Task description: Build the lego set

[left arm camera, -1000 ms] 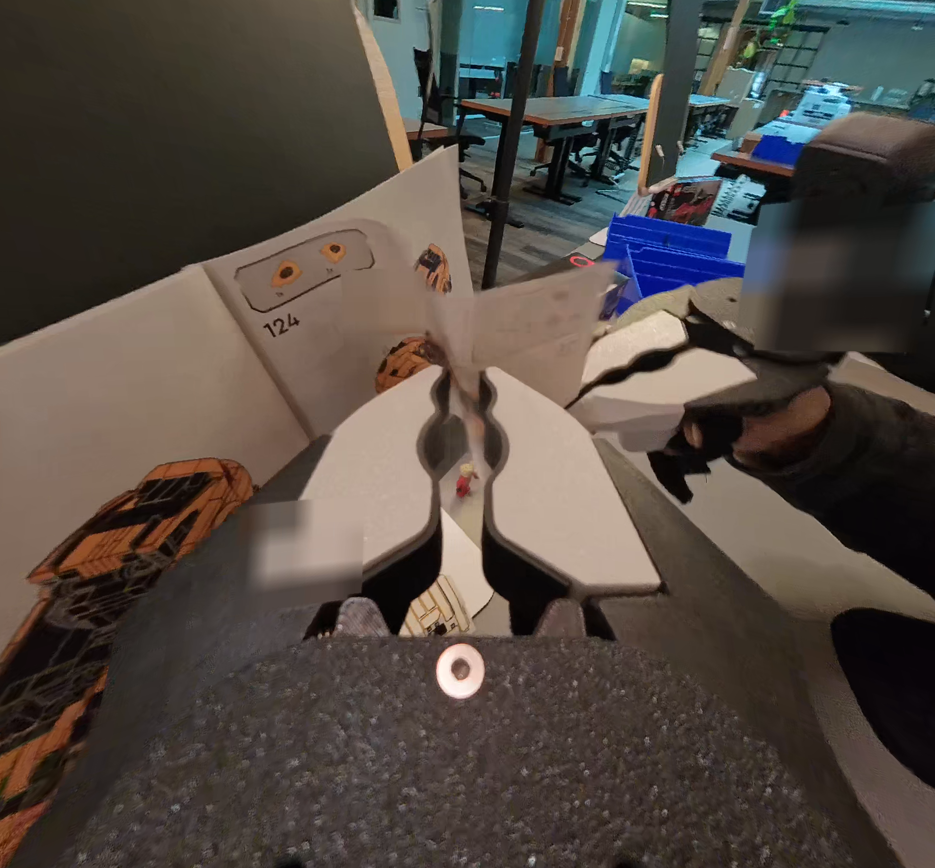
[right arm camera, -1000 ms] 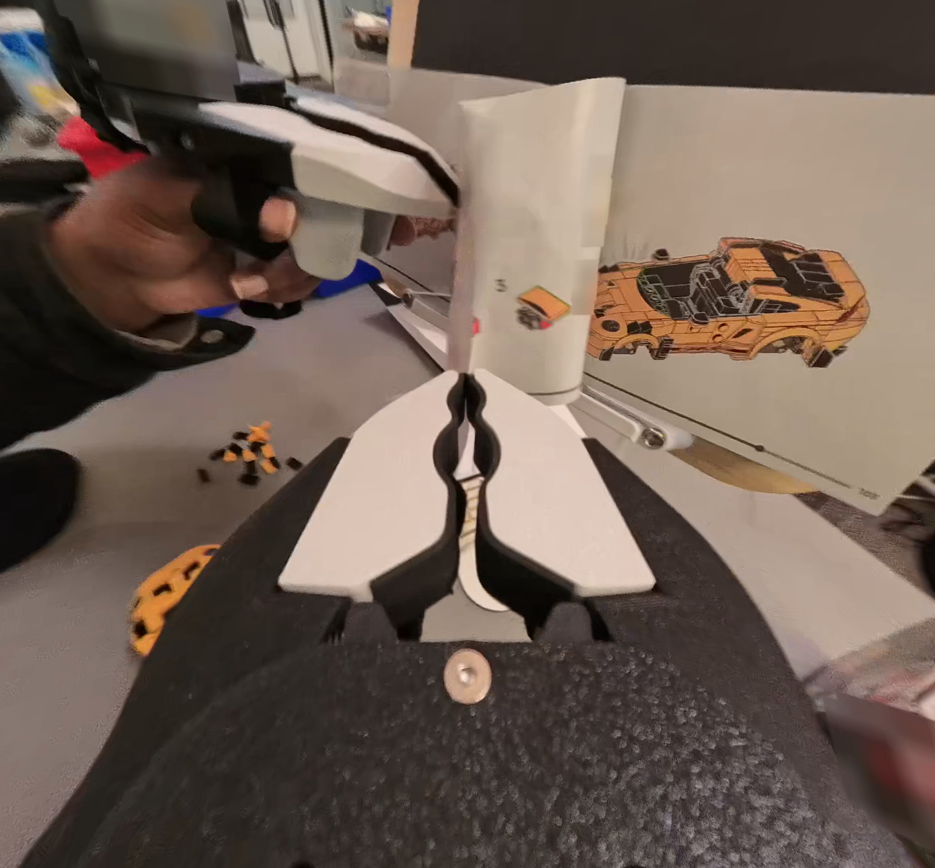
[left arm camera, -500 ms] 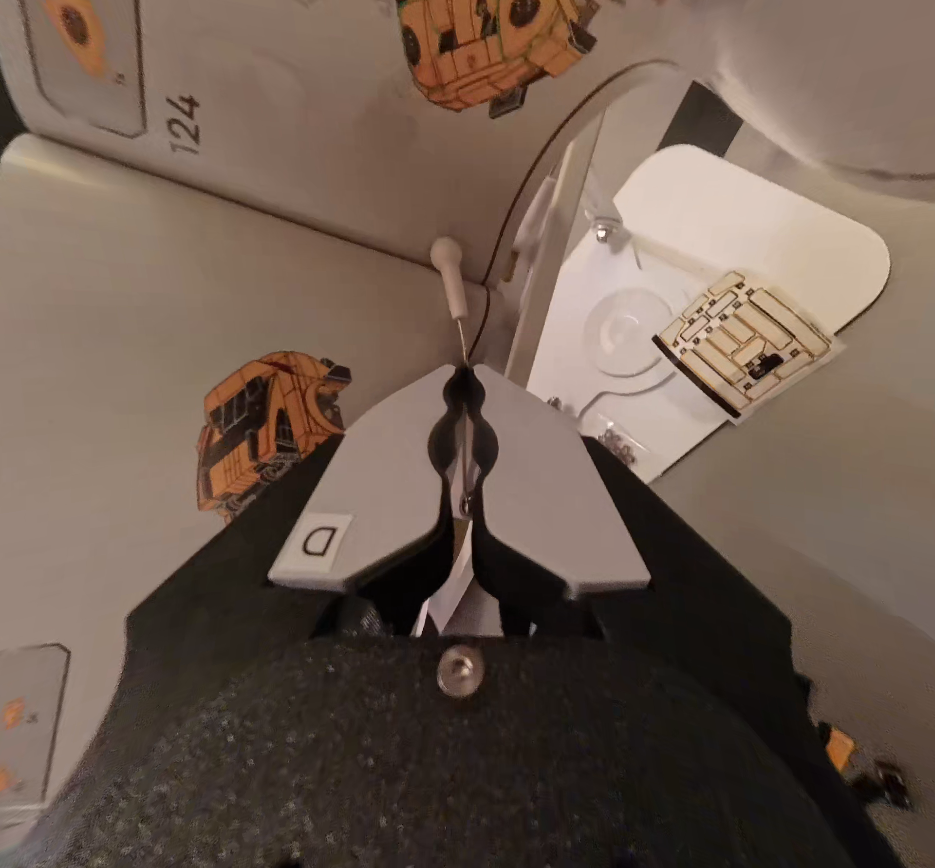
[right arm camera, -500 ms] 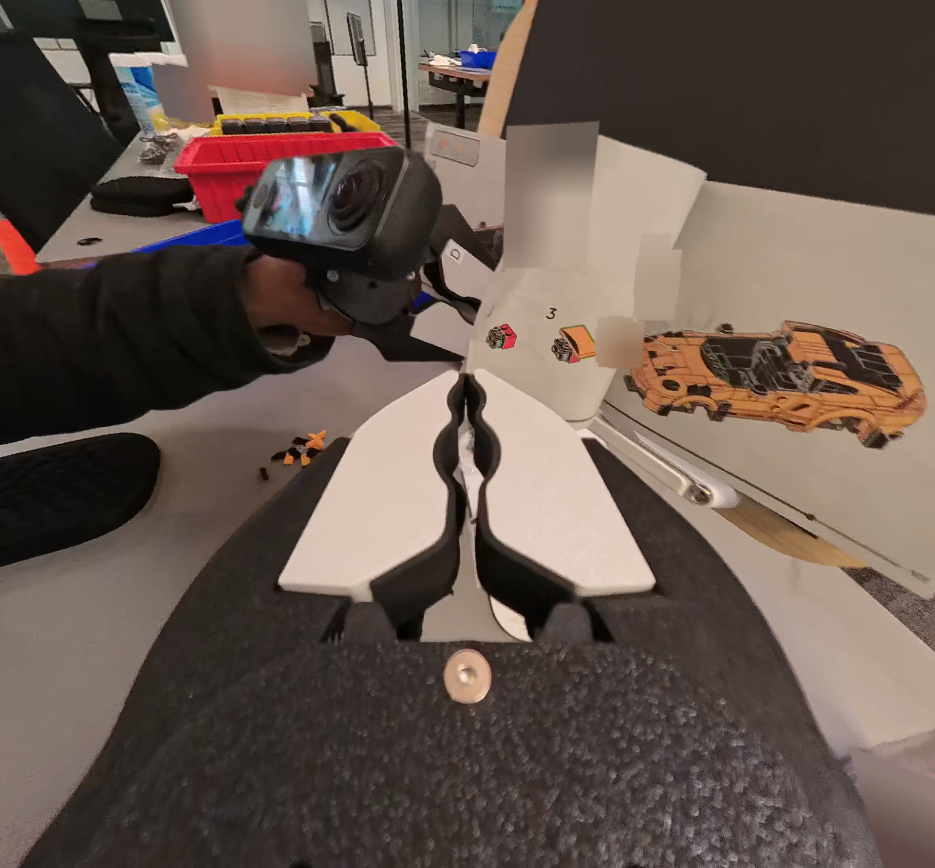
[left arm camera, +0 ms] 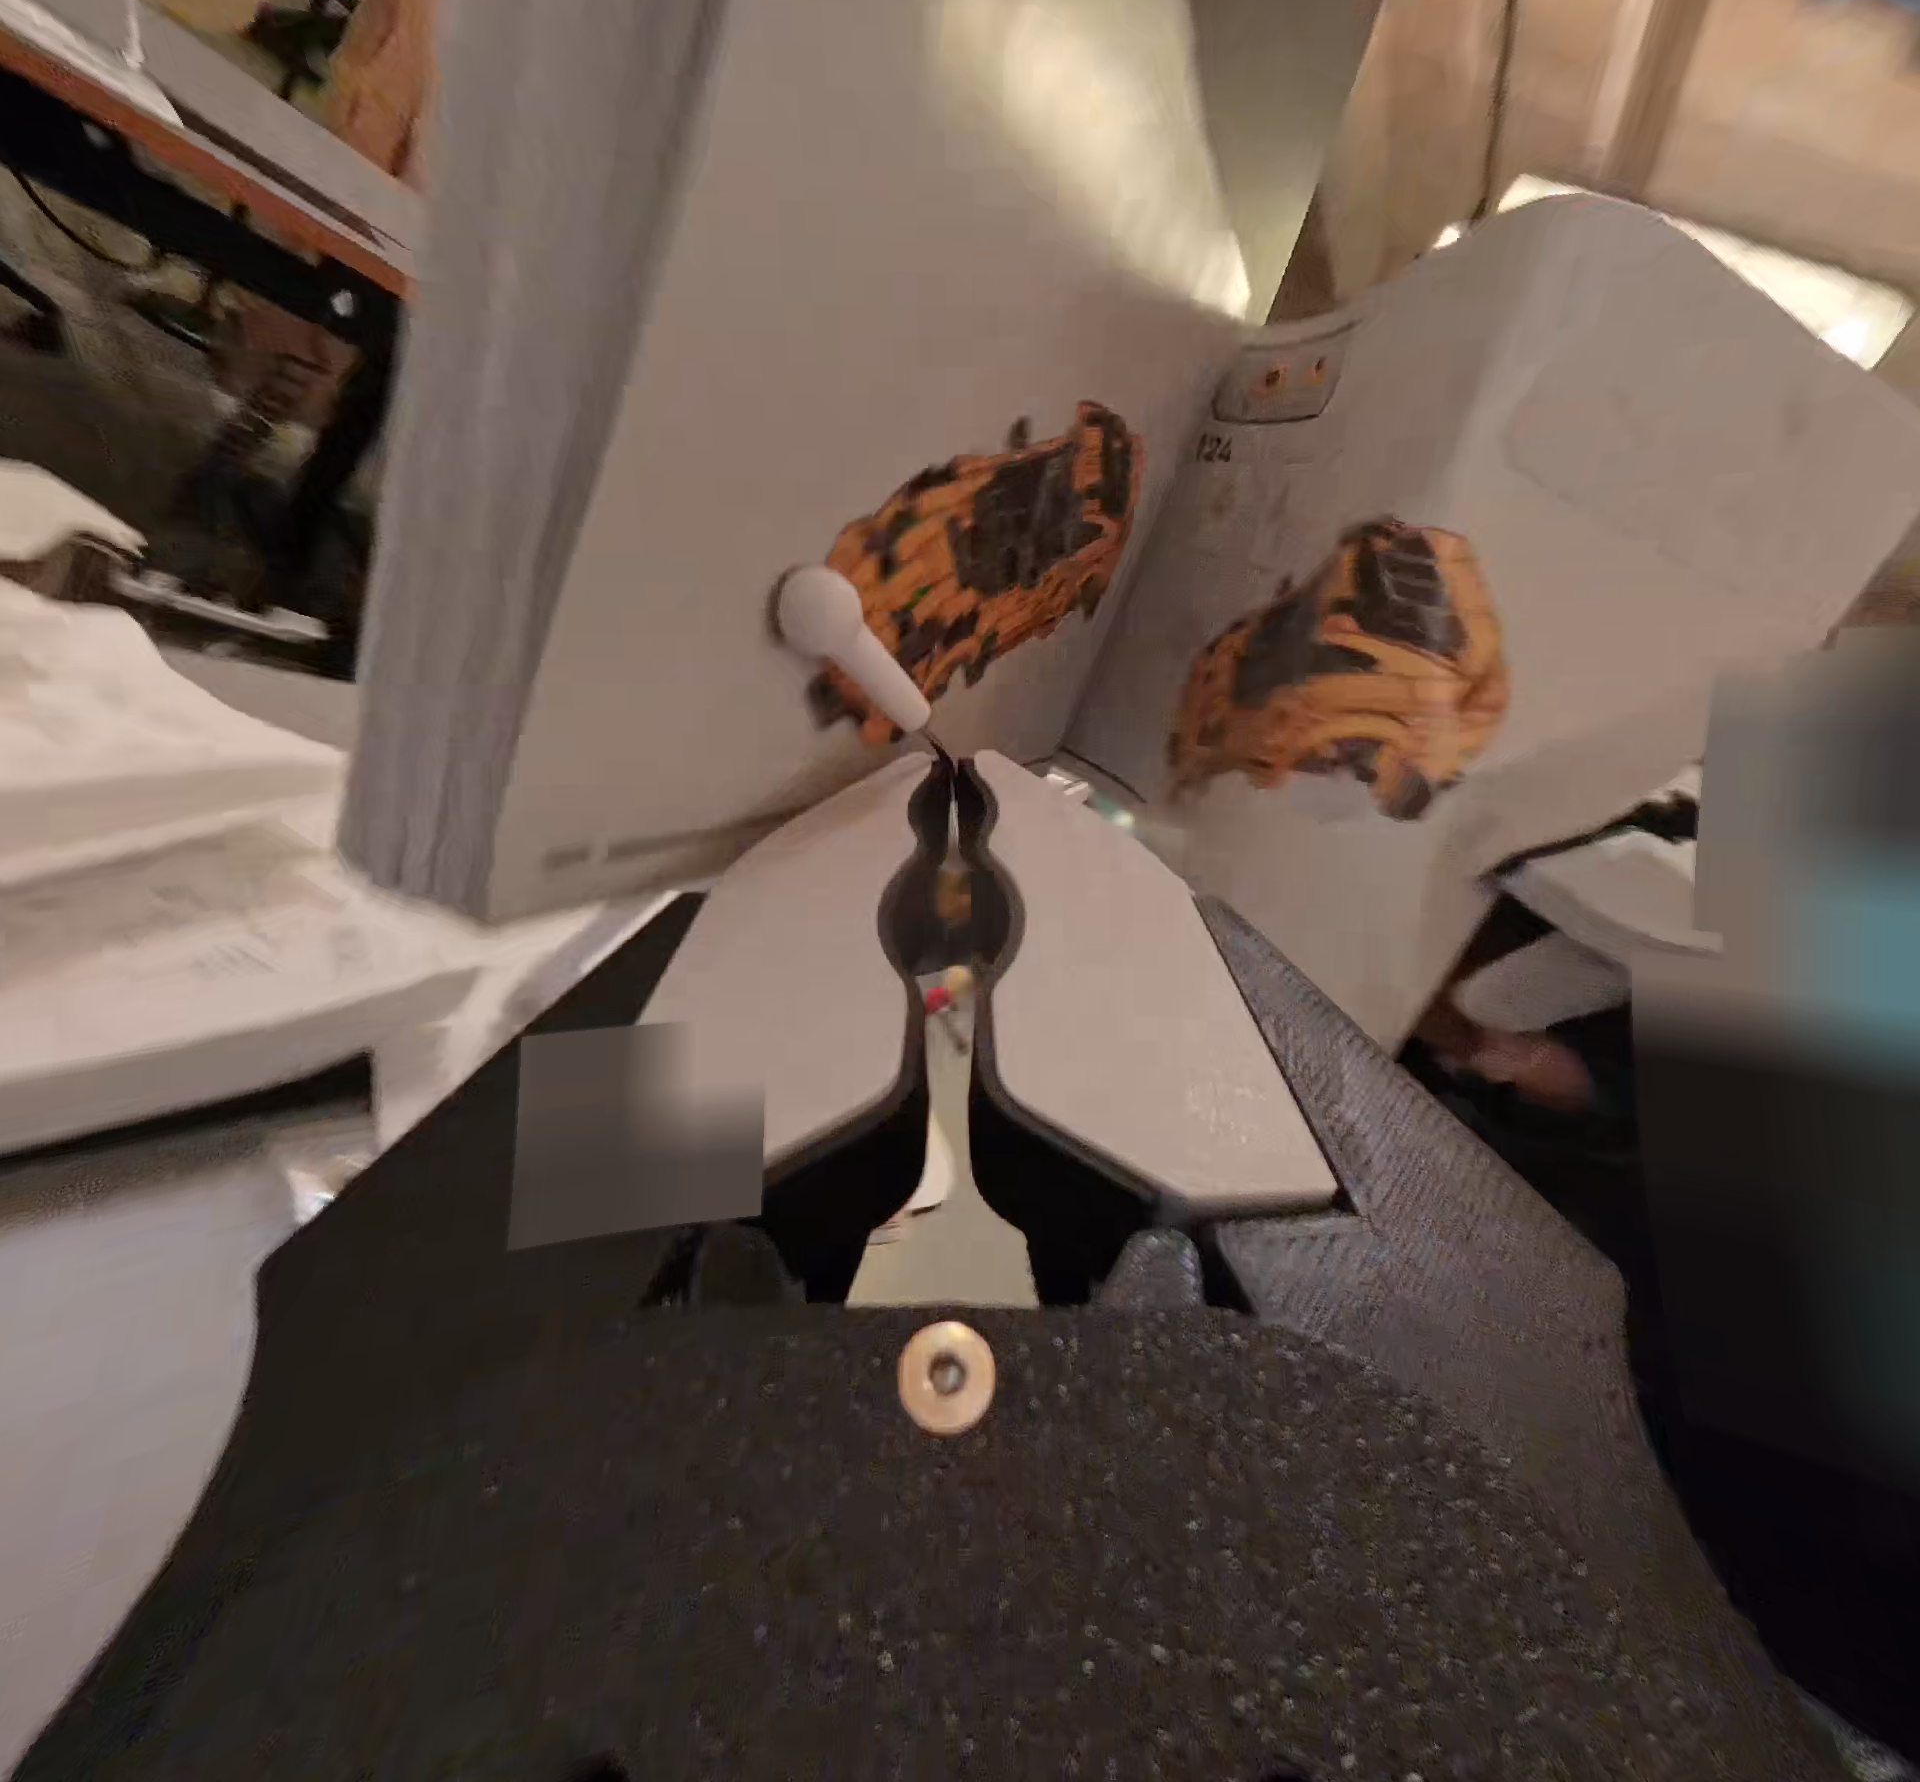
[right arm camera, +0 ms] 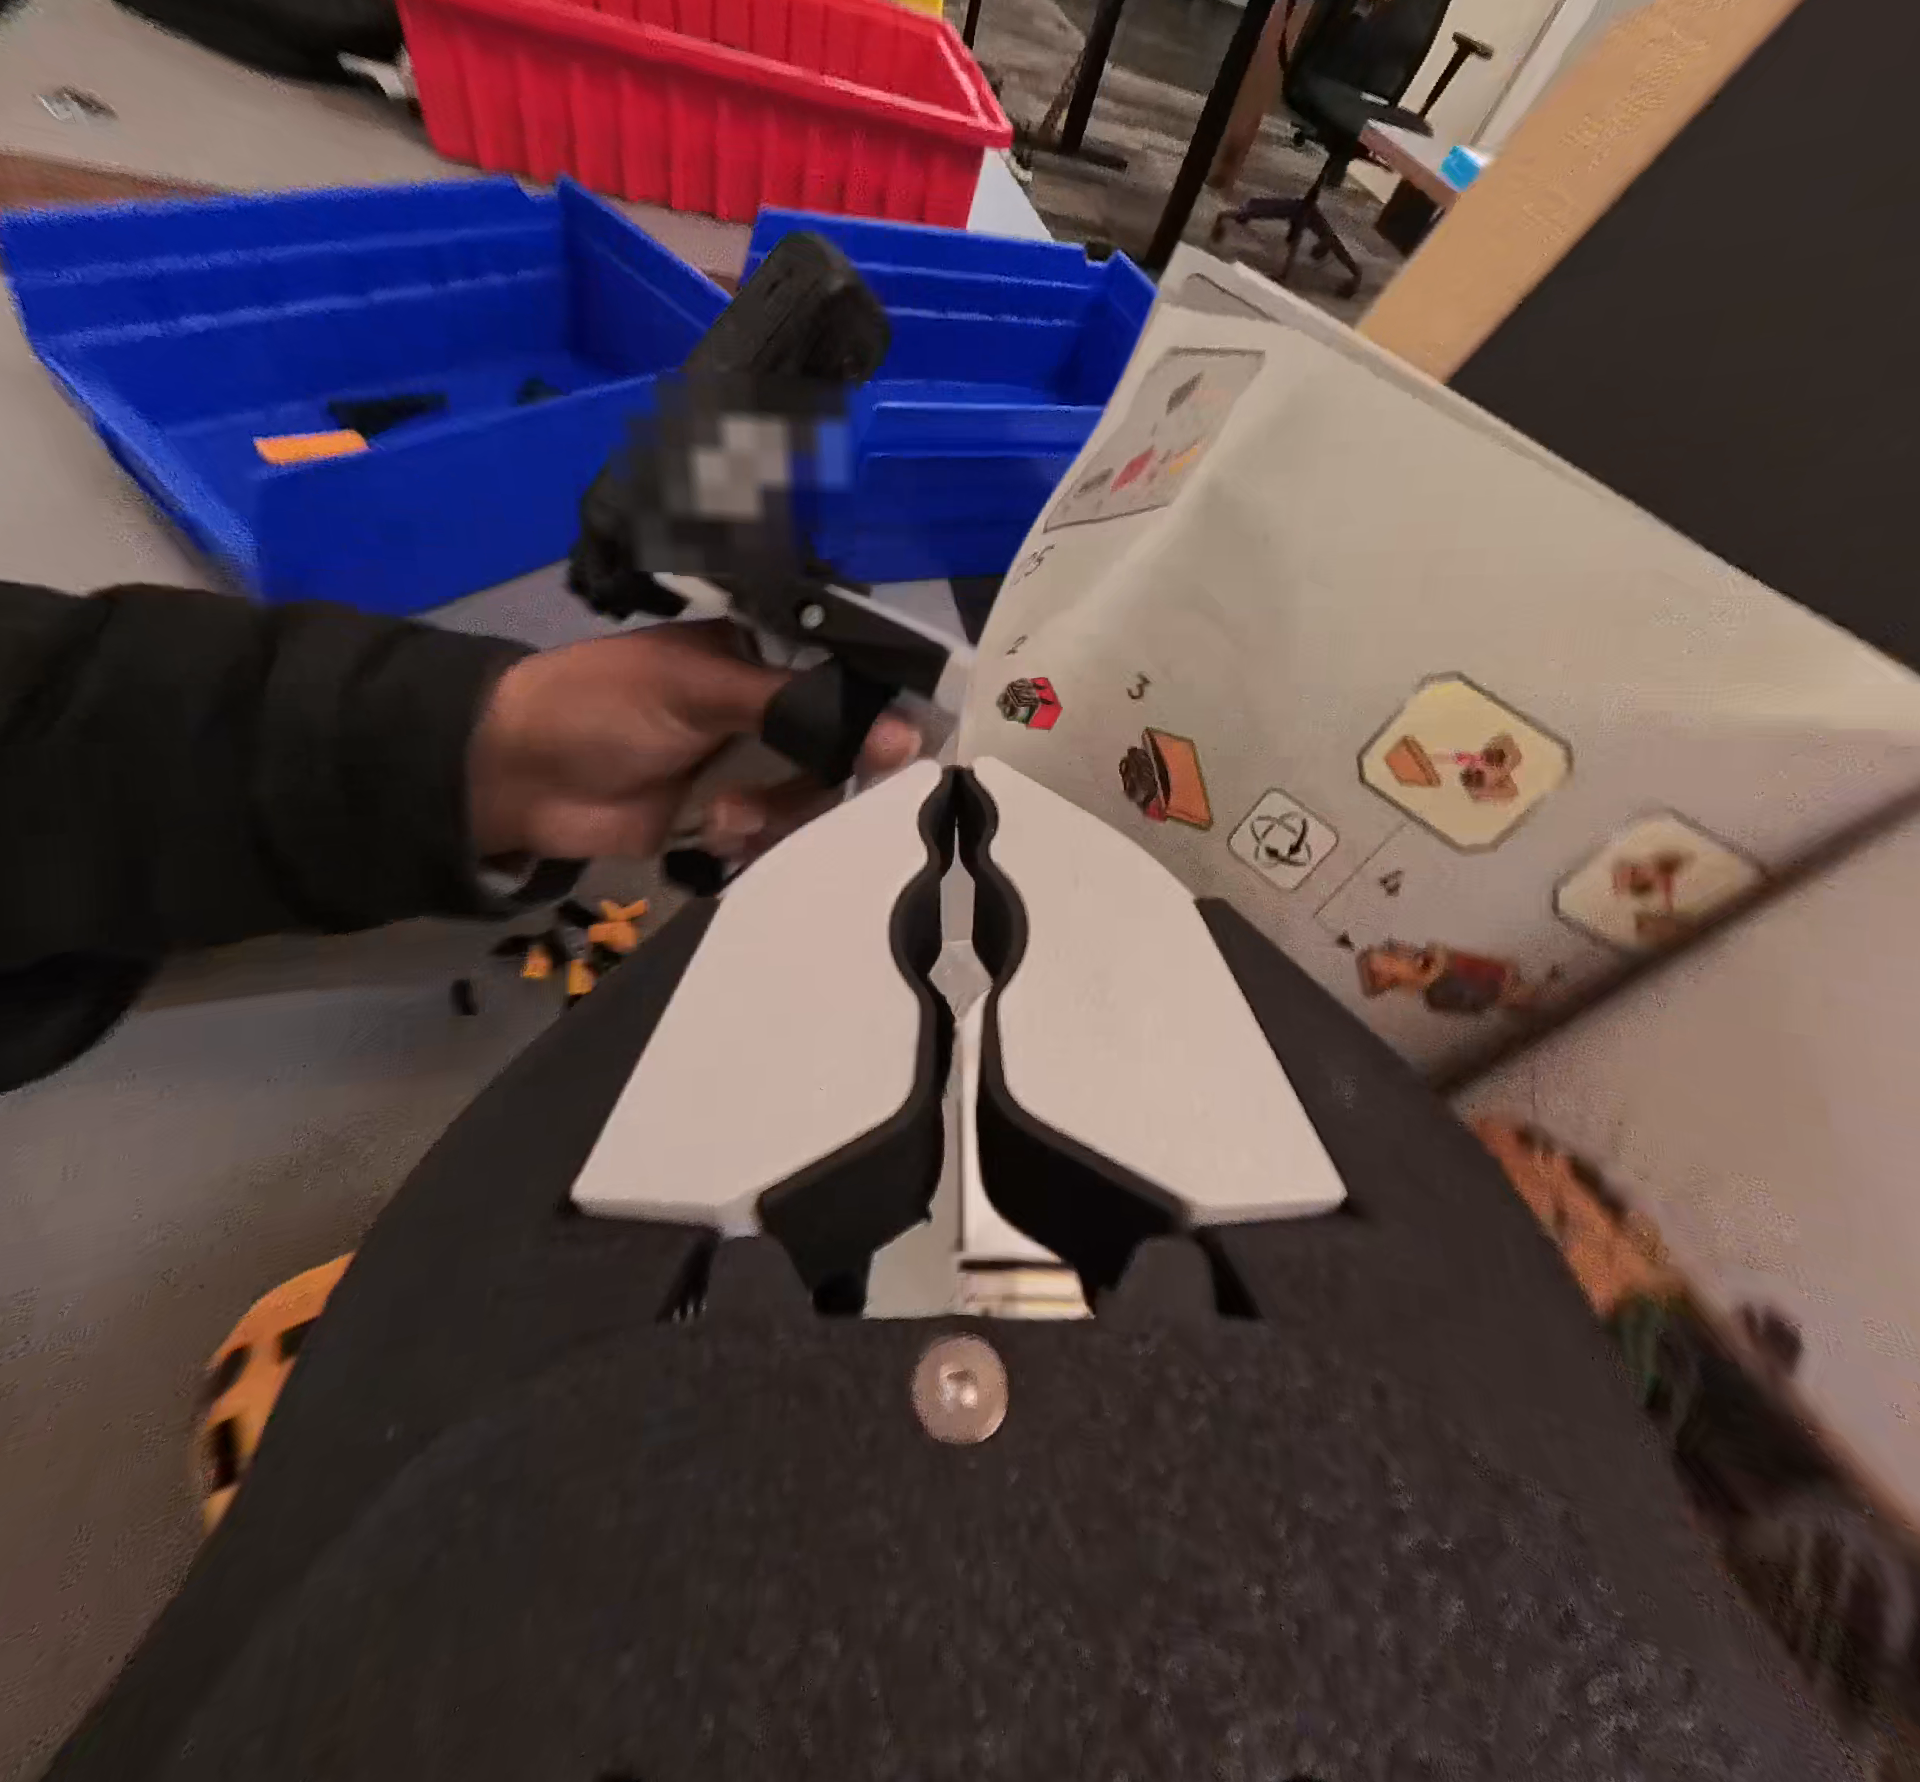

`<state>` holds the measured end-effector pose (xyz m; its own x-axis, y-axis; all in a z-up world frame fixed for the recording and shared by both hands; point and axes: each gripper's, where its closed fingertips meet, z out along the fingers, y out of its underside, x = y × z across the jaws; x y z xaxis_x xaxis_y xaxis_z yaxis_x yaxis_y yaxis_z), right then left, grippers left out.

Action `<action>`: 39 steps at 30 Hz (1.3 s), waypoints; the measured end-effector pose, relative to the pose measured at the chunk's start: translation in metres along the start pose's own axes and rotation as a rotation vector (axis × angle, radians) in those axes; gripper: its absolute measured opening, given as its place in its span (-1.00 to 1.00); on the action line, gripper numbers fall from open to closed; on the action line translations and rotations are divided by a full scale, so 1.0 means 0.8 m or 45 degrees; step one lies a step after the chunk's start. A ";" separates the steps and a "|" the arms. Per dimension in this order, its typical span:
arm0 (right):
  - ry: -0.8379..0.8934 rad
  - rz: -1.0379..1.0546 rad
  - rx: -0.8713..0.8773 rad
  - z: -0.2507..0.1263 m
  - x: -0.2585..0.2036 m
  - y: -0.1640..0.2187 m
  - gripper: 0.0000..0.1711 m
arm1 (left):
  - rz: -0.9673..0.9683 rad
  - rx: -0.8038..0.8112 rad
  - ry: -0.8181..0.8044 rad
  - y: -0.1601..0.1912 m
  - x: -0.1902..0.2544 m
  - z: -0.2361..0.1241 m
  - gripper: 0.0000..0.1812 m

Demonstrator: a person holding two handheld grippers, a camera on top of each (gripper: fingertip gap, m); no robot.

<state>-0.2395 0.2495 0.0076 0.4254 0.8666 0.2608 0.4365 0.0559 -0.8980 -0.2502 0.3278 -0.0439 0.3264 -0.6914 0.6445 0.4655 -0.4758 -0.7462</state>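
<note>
Both grippers, left gripper (left arm camera: 954, 768) and right gripper (right arm camera: 958, 776), jaws pressed together, seemingly pinch instruction booklet (right arm camera: 1403, 652) pages, probably to turn them.

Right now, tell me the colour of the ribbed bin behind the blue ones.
Red bin, clearest in the right wrist view.

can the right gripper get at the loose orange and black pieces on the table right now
Probably not straight away. The right gripper is shut on a page of the instruction booklet, so it must release first. The loose pieces lie lower left on the table, with the left hand above them.
</note>
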 end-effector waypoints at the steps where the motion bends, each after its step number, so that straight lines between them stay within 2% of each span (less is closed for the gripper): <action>1: 0.015 -0.044 -0.018 0.017 0.003 -0.002 -1.00 | -0.078 0.037 0.031 0.003 -0.002 -0.003 -0.99; 4: 0.038 -0.191 -0.009 0.062 0.018 -0.008 -0.99 | -0.204 0.107 0.103 0.006 -0.006 -0.006 -0.99; 7: -0.163 -0.223 0.116 0.078 0.008 -0.019 -0.82 | -0.212 0.110 0.116 0.005 -0.007 -0.005 -0.99; 11: -0.316 -0.110 0.298 0.025 0.020 -0.035 -0.75 | -0.203 0.096 0.121 0.005 -0.006 -0.005 -0.99; 14: -0.208 0.027 0.486 -0.031 0.062 -0.041 -0.85 | -0.202 0.101 0.125 0.004 -0.007 -0.005 -0.99; 16: -0.056 0.069 0.545 -0.058 0.088 -0.033 -0.93 | -0.189 0.099 0.118 0.004 -0.006 -0.005 -0.99; 18: 0.262 0.031 0.477 -0.070 0.127 -0.010 -1.00 | -0.185 0.105 0.117 0.004 -0.006 -0.005 -0.99; 20: 0.515 -0.090 0.272 -0.063 0.153 0.022 -1.00 | -0.190 0.113 0.117 0.004 -0.006 -0.005 -0.99; 24: 0.633 -0.351 -0.122 -0.017 0.149 0.058 -0.98 | -0.191 0.132 0.115 0.004 -0.006 -0.005 -0.99; 27: 0.722 -0.419 -0.245 0.000 0.147 0.055 -0.96 | -0.279 0.170 0.147 0.006 -0.009 -0.007 -0.99; 30: 0.742 -0.338 -0.283 0.004 0.147 0.052 -0.86 | -0.432 0.254 0.235 0.012 -0.013 -0.010 -0.99; 33: 0.685 -0.243 -0.274 0.011 0.135 0.055 -0.59 | -0.571 0.346 0.340 0.019 -0.016 -0.013 -0.99; 36: 0.752 -0.245 -0.274 0.011 0.135 0.056 -0.58 | -0.651 0.406 0.413 0.024 -0.019 -0.014 -0.99; 39: 0.864 -0.234 -0.263 0.013 0.139 0.055 -0.57 | -0.653 0.472 0.370 0.023 -0.018 -0.014 -0.99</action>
<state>-0.1814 0.3534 -0.0071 0.6993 0.3503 0.6231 0.6602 0.0178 -0.7509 -0.2558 0.3232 -0.0689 -0.2195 -0.5708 0.7912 0.7689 -0.6003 -0.2198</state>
